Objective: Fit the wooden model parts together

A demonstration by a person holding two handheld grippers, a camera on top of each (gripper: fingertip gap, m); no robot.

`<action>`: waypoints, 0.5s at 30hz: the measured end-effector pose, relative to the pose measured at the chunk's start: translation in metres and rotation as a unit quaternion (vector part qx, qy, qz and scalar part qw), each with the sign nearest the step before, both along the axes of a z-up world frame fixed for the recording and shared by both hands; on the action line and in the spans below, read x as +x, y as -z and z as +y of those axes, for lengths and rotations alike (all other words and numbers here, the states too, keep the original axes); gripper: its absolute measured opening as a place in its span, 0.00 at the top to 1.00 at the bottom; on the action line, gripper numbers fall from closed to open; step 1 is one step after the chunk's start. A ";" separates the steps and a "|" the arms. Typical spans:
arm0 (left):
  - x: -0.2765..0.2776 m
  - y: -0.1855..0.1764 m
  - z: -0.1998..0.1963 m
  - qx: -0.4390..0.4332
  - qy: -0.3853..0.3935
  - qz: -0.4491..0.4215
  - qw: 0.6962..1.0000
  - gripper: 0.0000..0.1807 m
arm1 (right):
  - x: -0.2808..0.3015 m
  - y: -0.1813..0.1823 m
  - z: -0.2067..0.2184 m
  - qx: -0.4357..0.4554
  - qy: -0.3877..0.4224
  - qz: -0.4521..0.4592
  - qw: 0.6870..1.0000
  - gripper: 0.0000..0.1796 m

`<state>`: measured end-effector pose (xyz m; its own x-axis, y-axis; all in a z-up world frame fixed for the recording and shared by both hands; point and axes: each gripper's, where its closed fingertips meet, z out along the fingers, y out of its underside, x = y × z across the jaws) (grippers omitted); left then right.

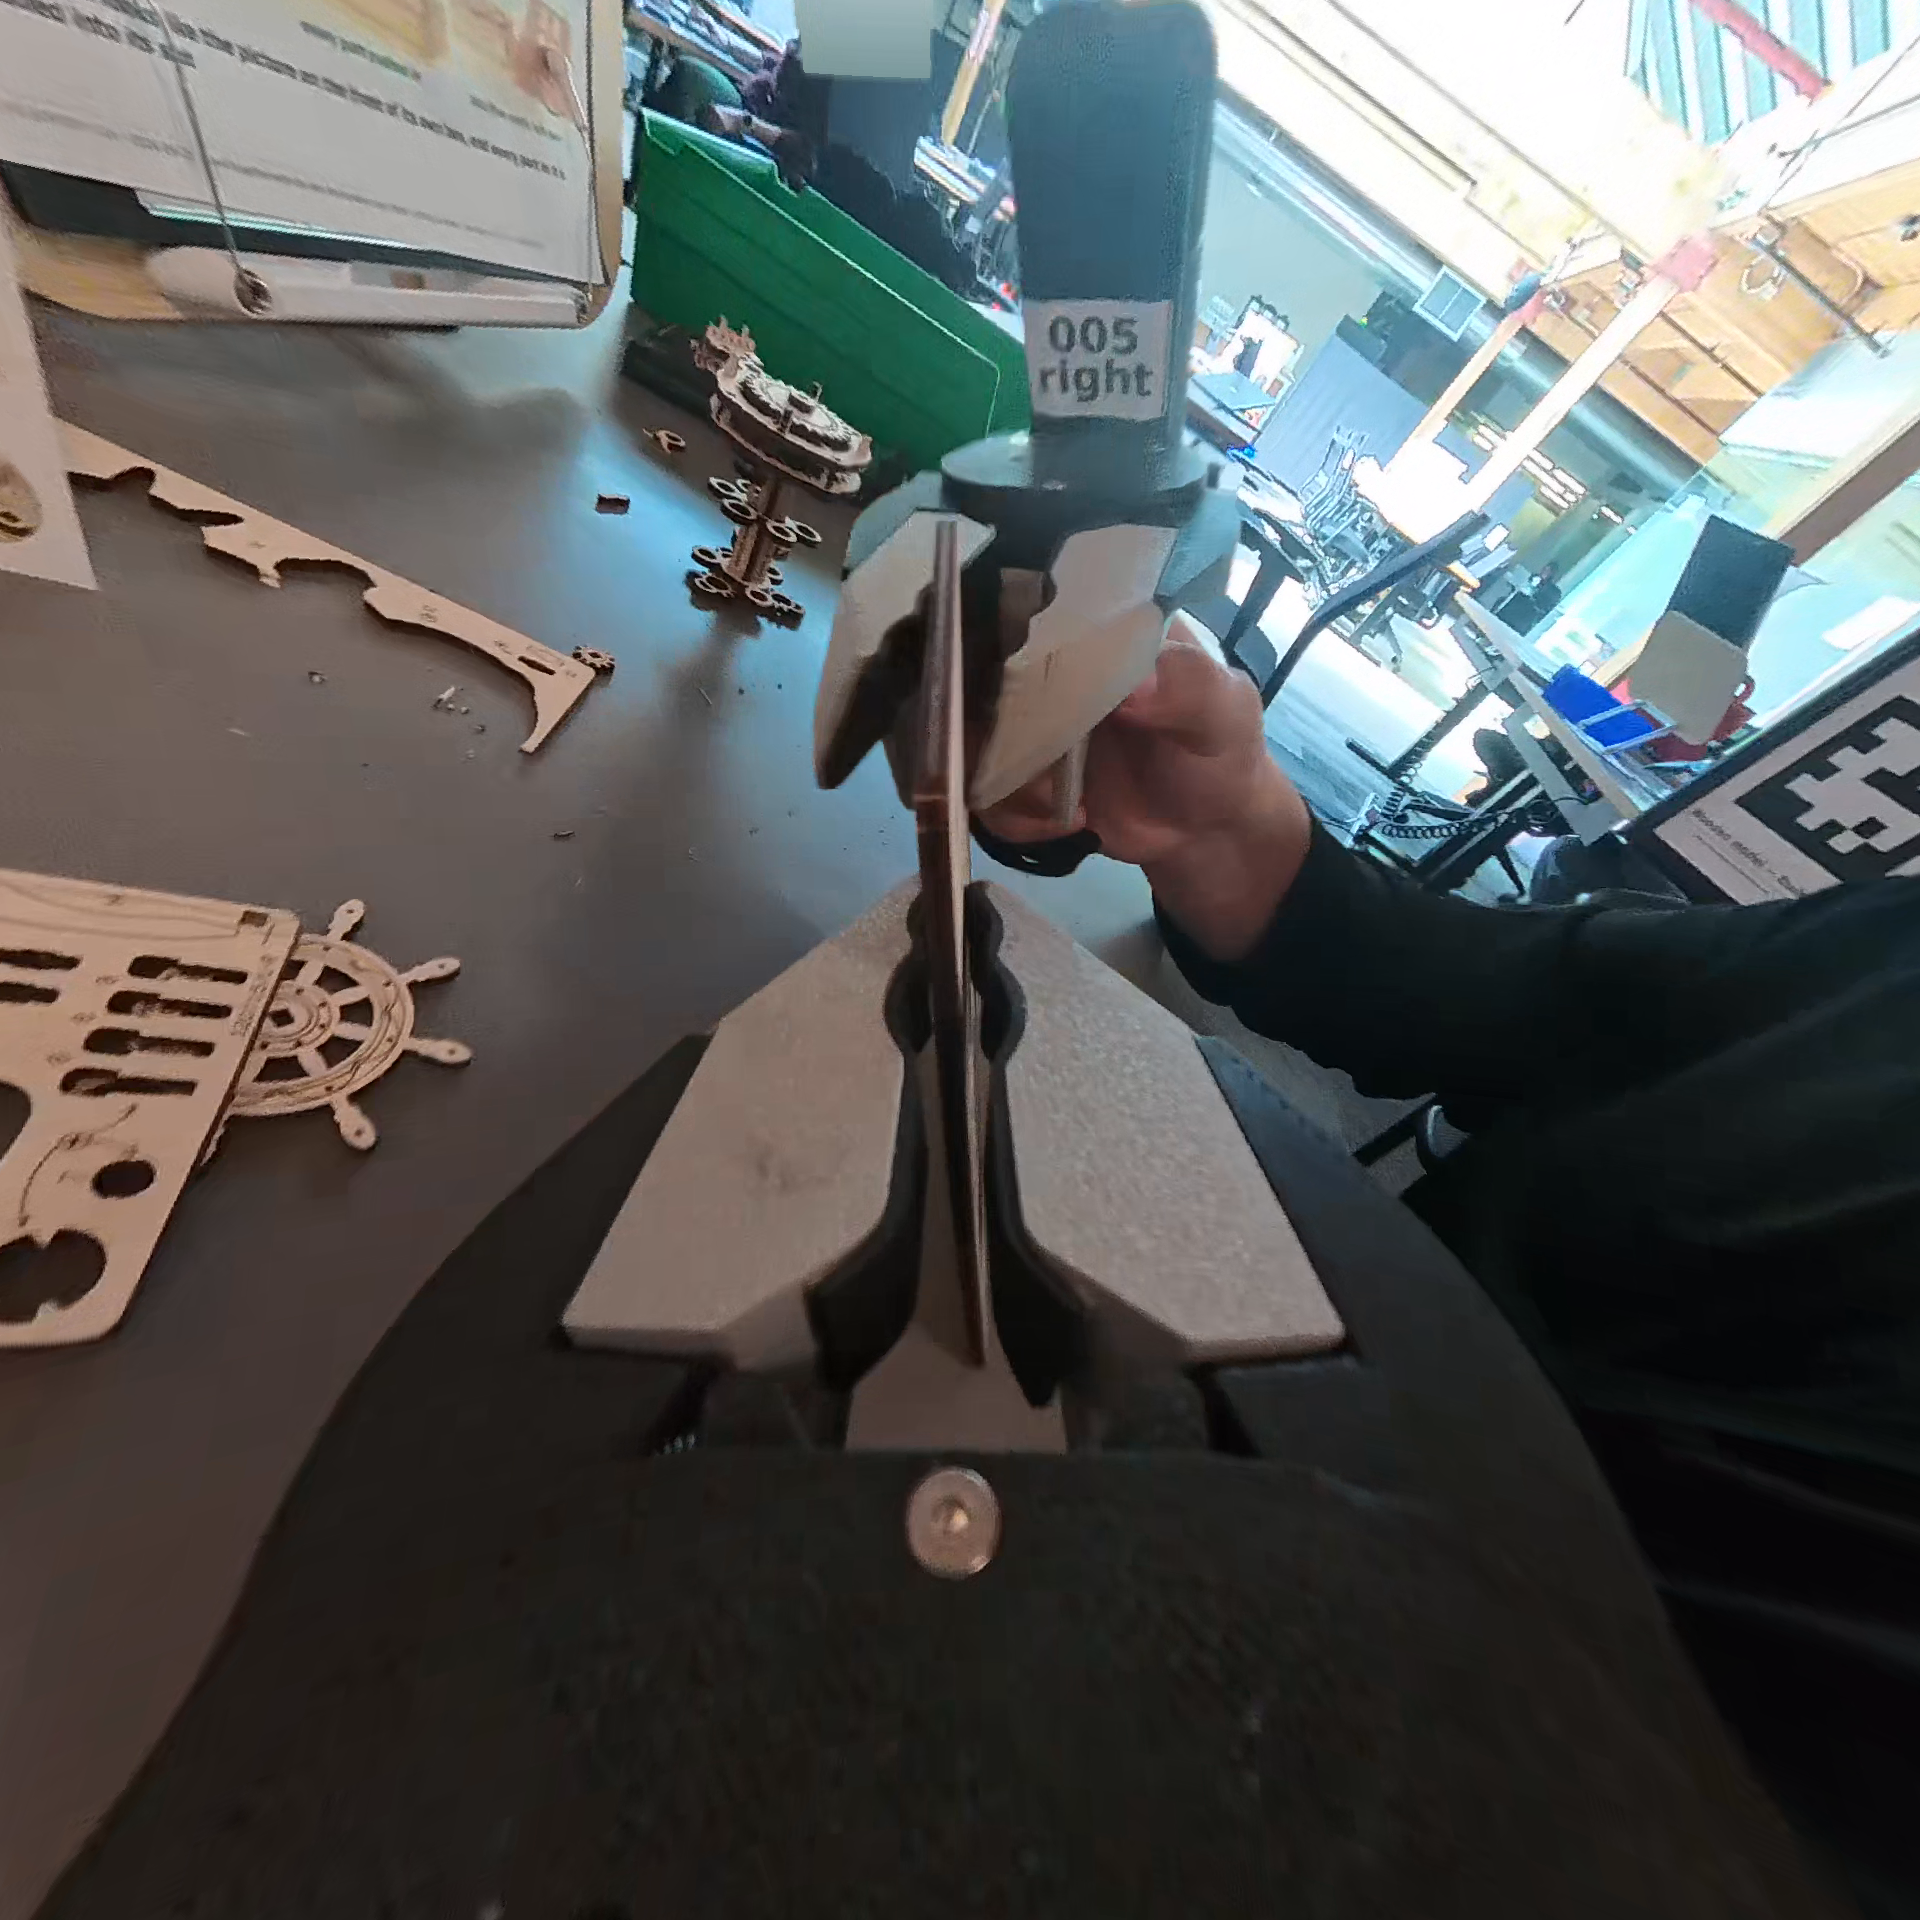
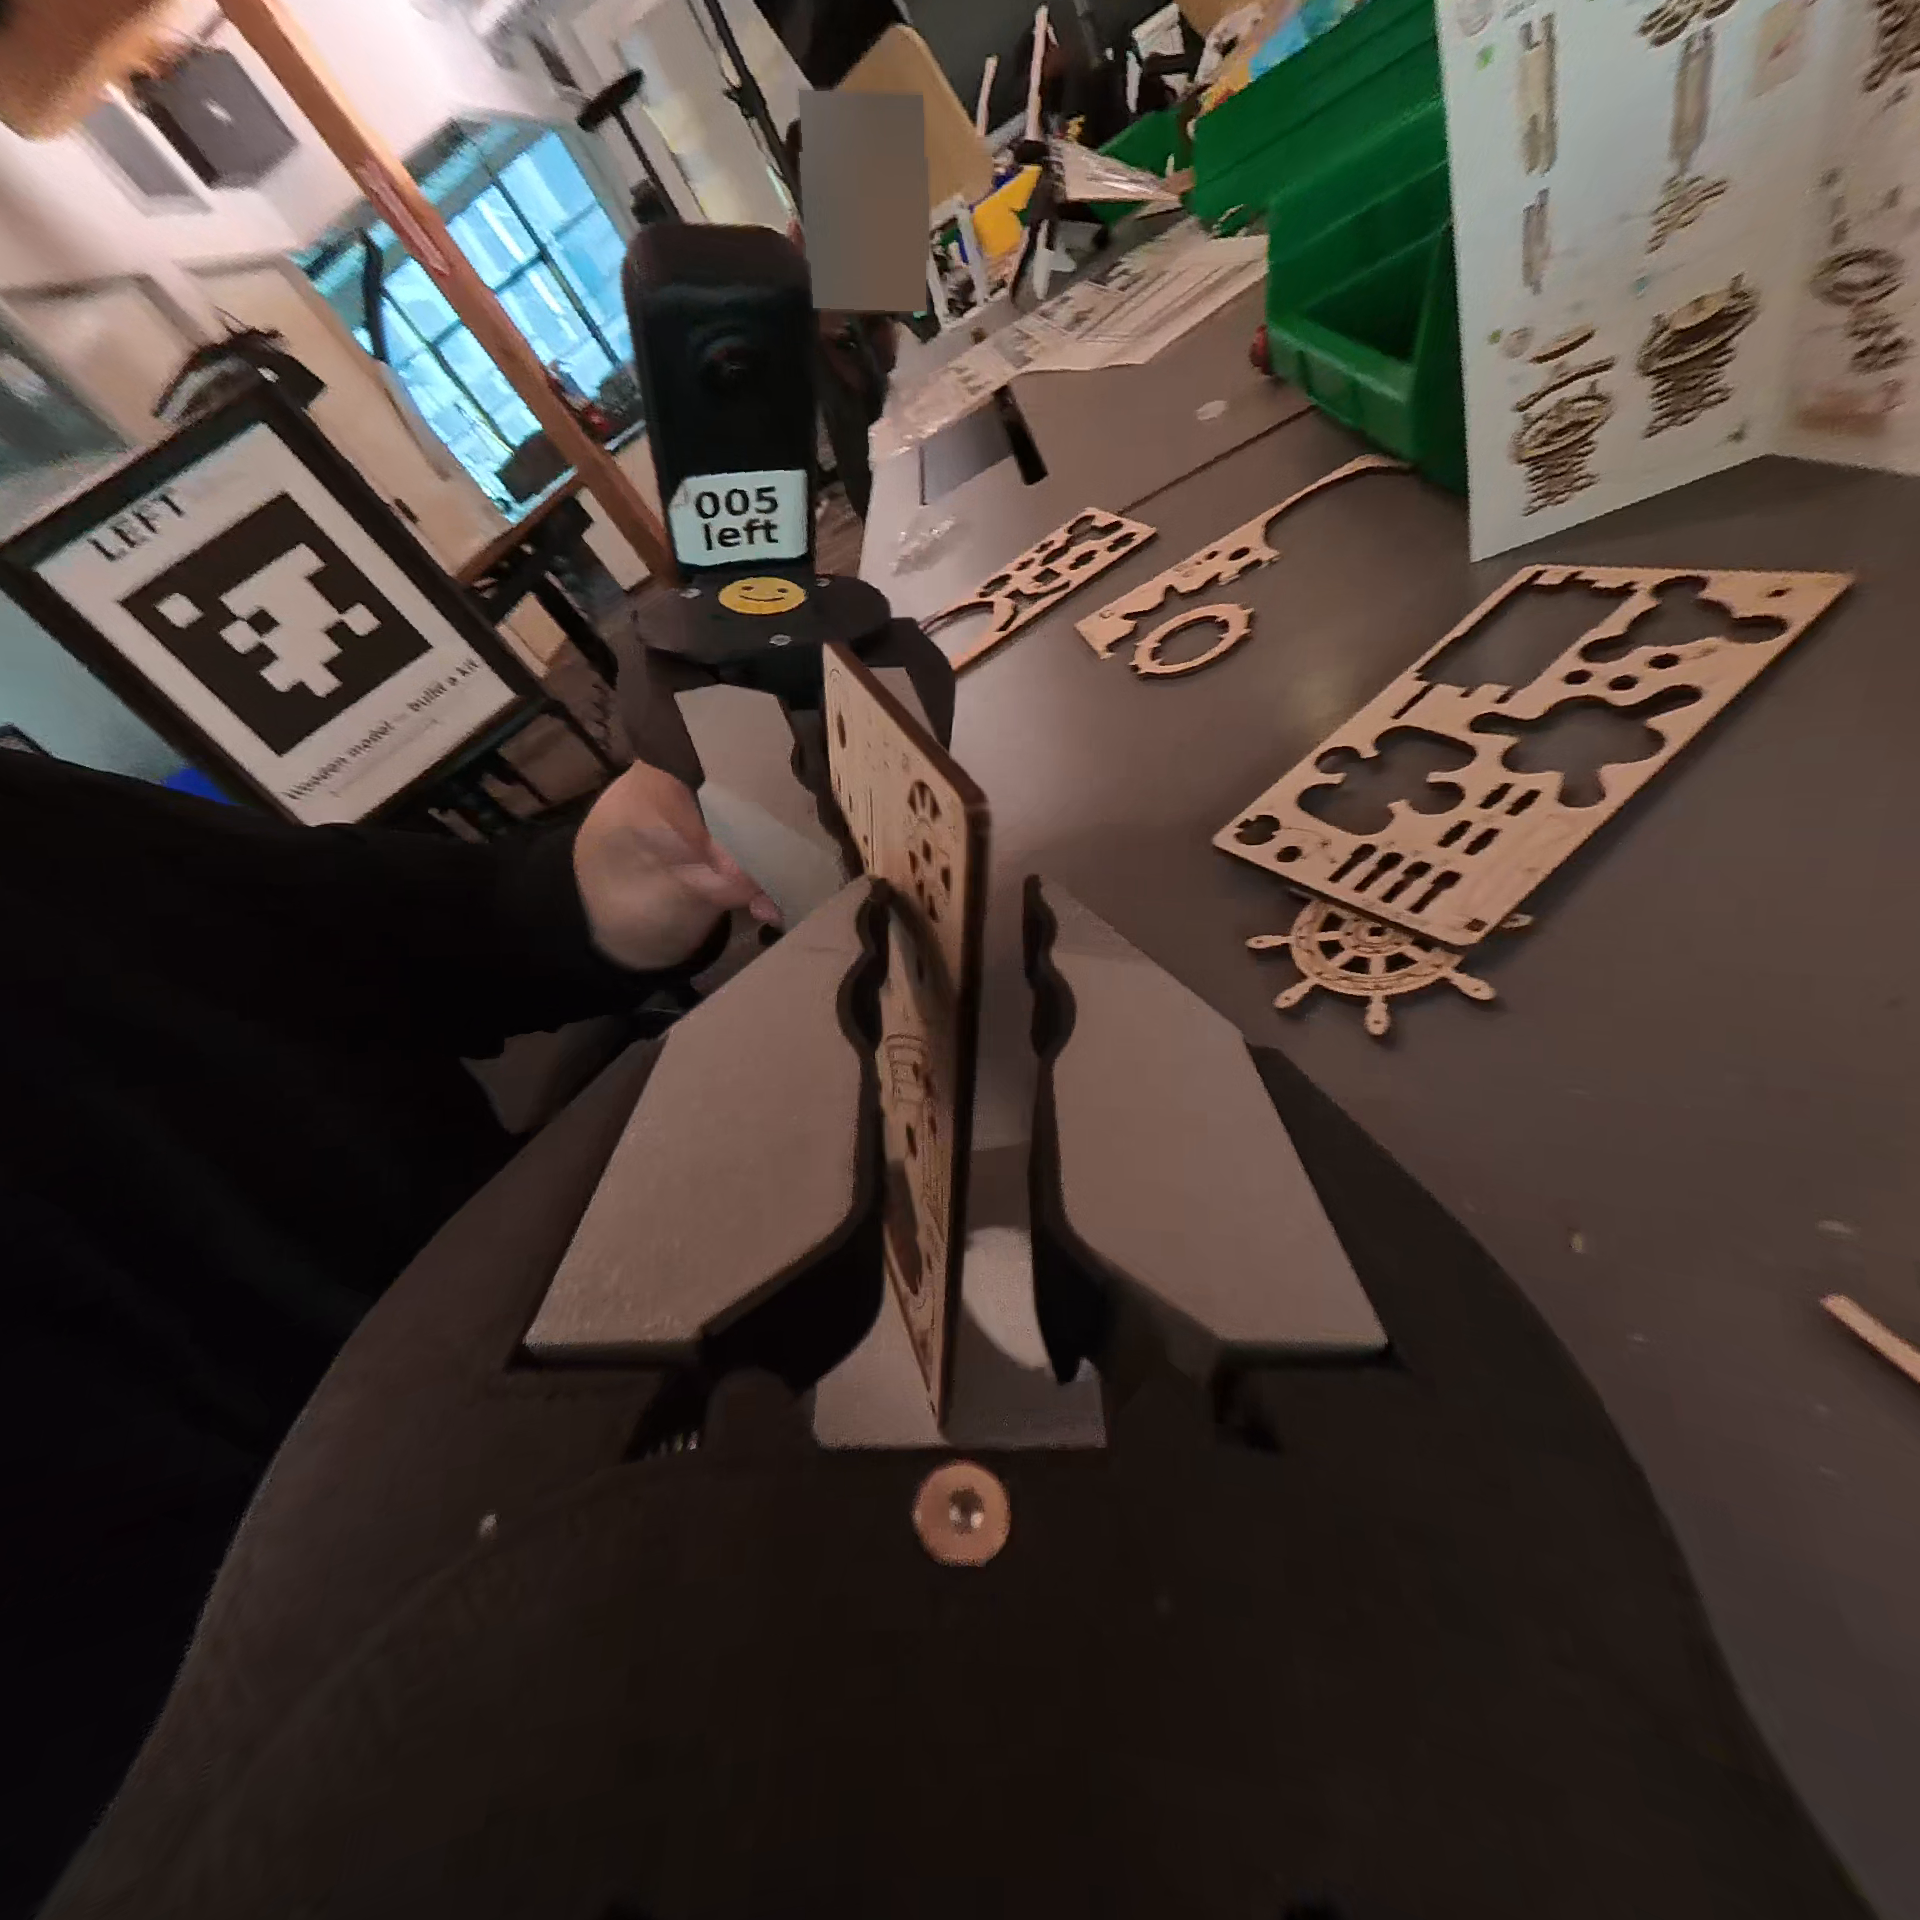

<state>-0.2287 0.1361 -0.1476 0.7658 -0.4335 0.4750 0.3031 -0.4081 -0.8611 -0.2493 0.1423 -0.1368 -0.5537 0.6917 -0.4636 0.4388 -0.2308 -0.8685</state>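
Wooden sheet point(image 1: 951, 997): clamped on edge by left gripper point(image 1: 951, 935); right gripper point(image 2: 956, 914) parted around it (handover). Next: right closes.

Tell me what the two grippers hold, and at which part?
One flat wooden sheet, on edge. The left gripper is shut on one end; the right gripper, jaws apart, only surrounds the other end.

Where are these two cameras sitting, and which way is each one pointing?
Left wrist view: rides on the left gripper, looking along its fingers at the wooden sheet and the right gripper facing it; a hand and dark sleeve show.
Right wrist view: rides on the right gripper, looking back at the left gripper; the other hand shows.
Shared: the sheet, the ship's wheel, the grey table.
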 end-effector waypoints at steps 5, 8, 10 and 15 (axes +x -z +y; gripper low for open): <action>-0.001 0.002 0.018 -0.002 -0.017 0.024 1.000 0.99 | -0.003 0.001 0.013 -0.005 0.005 -0.006 1.000 0.90; 0.000 0.000 0.023 0.006 -0.021 0.021 1.000 0.99 | 0.000 -0.004 0.017 -0.038 -0.007 -0.001 0.999 0.93; 0.000 0.000 0.025 0.006 -0.022 0.012 1.000 0.99 | 0.001 -0.004 0.021 -0.034 0.002 0.003 0.999 0.94; 0.001 0.001 0.028 0.014 -0.028 0.029 0.999 0.99 | 0.000 -0.001 0.024 -0.003 0.019 -0.004 1.000 0.91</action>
<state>-0.2276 0.1642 -0.1488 0.8149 -0.4019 0.4176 0.2737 -0.3683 -0.8885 -0.2493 0.1667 -0.1354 -0.5236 0.7085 -0.4732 0.4374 -0.2530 -0.8629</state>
